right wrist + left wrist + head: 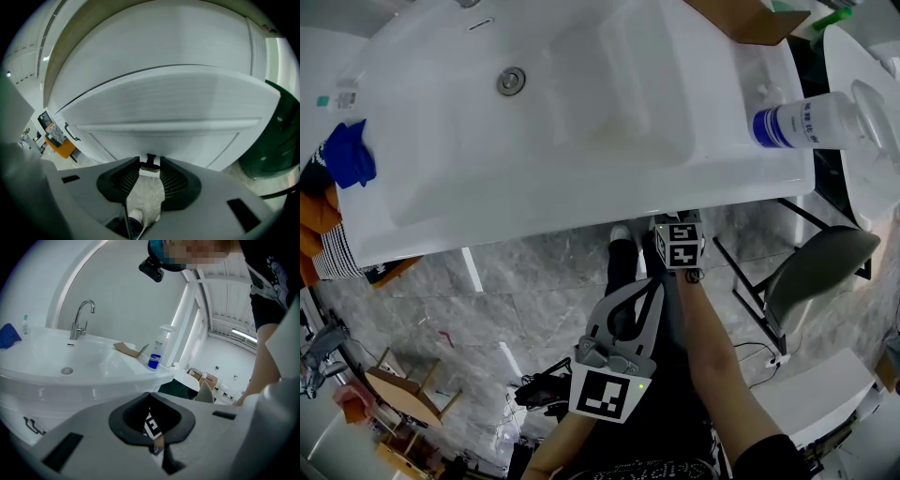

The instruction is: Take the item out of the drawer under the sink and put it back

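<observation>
White drawer front (164, 140) under the sink (581, 220) is shut, so the item is presumably inside and out of sight. The step in hand looks like the opening one. The right gripper (150, 164), just right of centre in the head view, is tucked beneath the sink's front edge. Its jaws stand either side of the small dark drawer handle (150, 161) and appear to pinch its ends. Next comes a level pull toward 6 o'clock, keeping that grip from slipping. The left gripper (654, 286) waits at 6 o'clock, jaws together on nothing. The basin holds only its drain (511, 81). A cardboard box (750, 19) at 1 o'clock hides its contents, with a blue-labelled bottle (806, 122) at 2 o'clock.
</observation>
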A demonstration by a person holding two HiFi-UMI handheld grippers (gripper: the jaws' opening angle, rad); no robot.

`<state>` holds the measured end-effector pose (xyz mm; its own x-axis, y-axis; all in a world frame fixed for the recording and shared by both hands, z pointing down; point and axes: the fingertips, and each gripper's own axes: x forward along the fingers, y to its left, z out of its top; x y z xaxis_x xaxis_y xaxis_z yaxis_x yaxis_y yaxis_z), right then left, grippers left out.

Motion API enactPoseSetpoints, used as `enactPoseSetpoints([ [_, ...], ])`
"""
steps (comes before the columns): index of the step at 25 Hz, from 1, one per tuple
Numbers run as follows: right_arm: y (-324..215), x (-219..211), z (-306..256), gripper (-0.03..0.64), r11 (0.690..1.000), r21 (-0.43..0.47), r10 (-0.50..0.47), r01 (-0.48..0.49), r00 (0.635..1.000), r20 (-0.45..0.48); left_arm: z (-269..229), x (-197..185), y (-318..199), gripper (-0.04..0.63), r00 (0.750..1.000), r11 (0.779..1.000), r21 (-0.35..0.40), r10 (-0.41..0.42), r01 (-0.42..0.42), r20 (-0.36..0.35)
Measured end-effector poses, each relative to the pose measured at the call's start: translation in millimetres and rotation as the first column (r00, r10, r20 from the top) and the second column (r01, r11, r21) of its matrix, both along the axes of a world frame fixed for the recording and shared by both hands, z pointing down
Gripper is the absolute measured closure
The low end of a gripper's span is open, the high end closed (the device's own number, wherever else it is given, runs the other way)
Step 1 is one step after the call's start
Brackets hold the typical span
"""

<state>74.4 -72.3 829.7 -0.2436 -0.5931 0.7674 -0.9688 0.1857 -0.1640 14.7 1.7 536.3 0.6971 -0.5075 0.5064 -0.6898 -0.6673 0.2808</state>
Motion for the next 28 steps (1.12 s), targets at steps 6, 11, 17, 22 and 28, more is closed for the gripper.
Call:
enactPoseSetpoints([
  [6, 13, 0, 0, 0.472, 1.0, -0.002, -0.006, 0.006, 1.0, 0.006, 0, 1, 2, 0.591, 1.0, 1.0, 0.004, -0.006, 0.006, 0.007],
  [11, 23, 0, 0, 0.472, 1.0, -0.005, -0.014, 0.014, 1.0, 0.006, -2, 2, 6, 0.591, 1.0, 1.0, 0.006, 0.0, 0.0, 0.008],
  [17, 35, 0, 1, 0.472, 1.0, -0.004, -0.015, 0.015, 1.0, 0.009, -2, 3, 7, 0.591, 1.0, 1.0, 0.01, 0.0, 0.0, 0.009],
  [22, 47, -1, 1, 0.472, 1.0, -0.008, -0.021, 0.021, 1.0, 0.013, -3, 3, 10, 0.591, 1.0, 1.0, 0.009, 0.002, -0.002, 0.011],
  [28, 50, 0, 1, 0.474, 1.0, -0.002, -0.013, 0.013, 1.0, 0.01, -2, 2, 14, 0.591, 1.0, 1.0, 0.008, 0.001, -0.001, 0.012],
])
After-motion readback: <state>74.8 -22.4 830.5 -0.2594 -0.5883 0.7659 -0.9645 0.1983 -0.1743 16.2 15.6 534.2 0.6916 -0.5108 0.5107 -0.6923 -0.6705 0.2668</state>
